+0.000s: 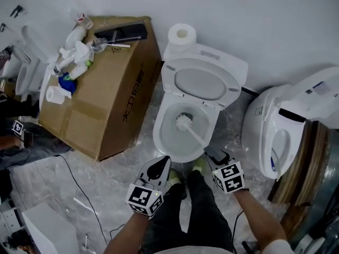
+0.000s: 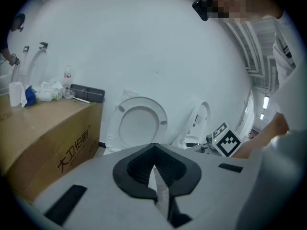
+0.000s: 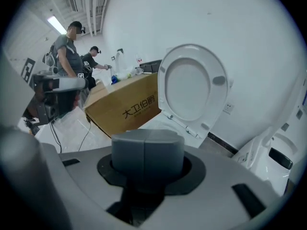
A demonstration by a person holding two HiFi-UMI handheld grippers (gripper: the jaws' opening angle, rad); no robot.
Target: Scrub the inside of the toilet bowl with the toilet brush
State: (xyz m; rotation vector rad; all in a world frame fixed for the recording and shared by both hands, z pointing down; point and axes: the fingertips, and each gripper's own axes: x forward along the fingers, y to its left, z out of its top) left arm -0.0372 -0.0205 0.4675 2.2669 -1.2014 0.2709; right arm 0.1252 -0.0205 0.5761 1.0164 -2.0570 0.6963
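White wall, plastic-sheeted floor; brush (image 1: 184, 122) head-down in bowl (image 1: 159, 134), handle over rim beside right gripper (image 1: 214, 156), jaws pressed together; left gripper (image 1: 163, 162) likewise, empty; may knock handle, tipping brush out.

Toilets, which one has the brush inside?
The middle toilet, next to the box: the white brush is in its bowl. The right toilet has none.

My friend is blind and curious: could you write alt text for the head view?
Seen from above, a toilet brush held by the right gripper reaches into an open toilet bowl; the left gripper hovers shut near its front rim. A cluttered cardboard box stands left.
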